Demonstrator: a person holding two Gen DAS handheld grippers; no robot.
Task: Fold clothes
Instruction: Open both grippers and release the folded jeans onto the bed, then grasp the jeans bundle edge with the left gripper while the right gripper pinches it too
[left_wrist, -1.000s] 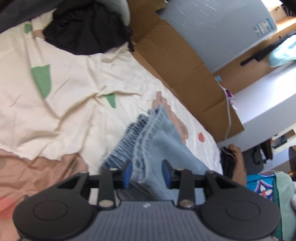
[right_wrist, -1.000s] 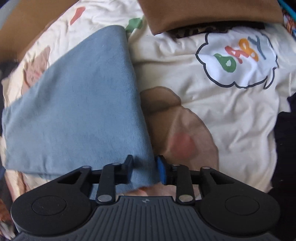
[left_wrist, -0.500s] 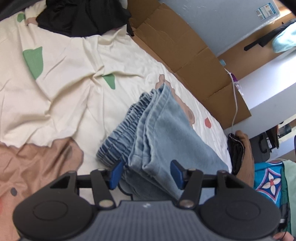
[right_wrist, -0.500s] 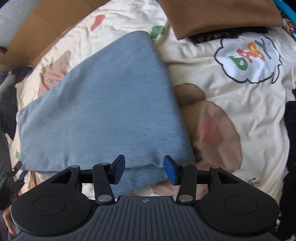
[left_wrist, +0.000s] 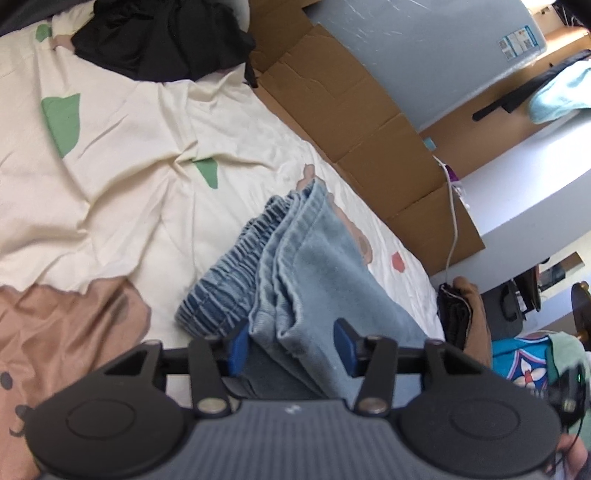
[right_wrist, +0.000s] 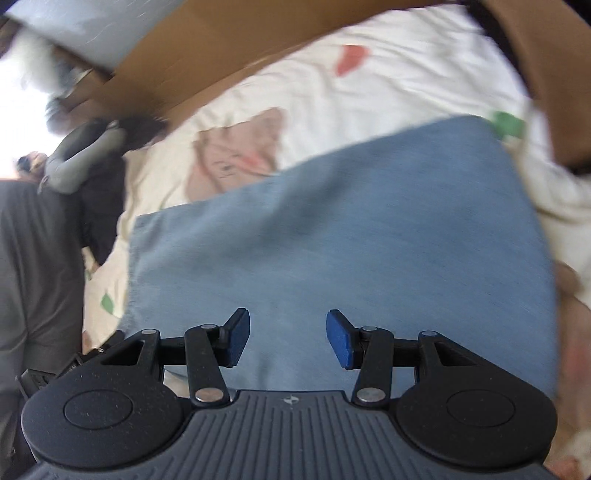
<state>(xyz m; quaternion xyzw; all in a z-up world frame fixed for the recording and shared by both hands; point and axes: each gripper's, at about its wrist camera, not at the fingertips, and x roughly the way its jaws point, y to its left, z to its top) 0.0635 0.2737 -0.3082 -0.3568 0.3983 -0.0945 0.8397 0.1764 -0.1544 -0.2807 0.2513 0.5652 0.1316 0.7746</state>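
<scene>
Folded jeans (left_wrist: 314, 280) lie on a cream printed bedsheet (left_wrist: 122, 166), their gathered elastic waistband on the side away from the left tongs (left_wrist: 291, 347) and the stacked folded edges running back toward them. The left tongs stand apart, the blue pads (left_wrist: 236, 345) either side of the near end of the folded stack; the left pad is at the cloth's edge, the right one is clear of it, and the jaws have just narrowed a little without pressing the denim. The right tongs (right_wrist: 288, 338) hang over the smooth flat face of the jeans (right_wrist: 351, 236), jaws apart with nothing between the pads; they have just been widening. That view is blurred. Beyond the left tongs, at the far end of the sheet, sits a heap of black clothing (left_wrist: 159, 37); flattened cardboard (left_wrist: 351, 122) lines the bed's edge off to the right of both.
</scene>
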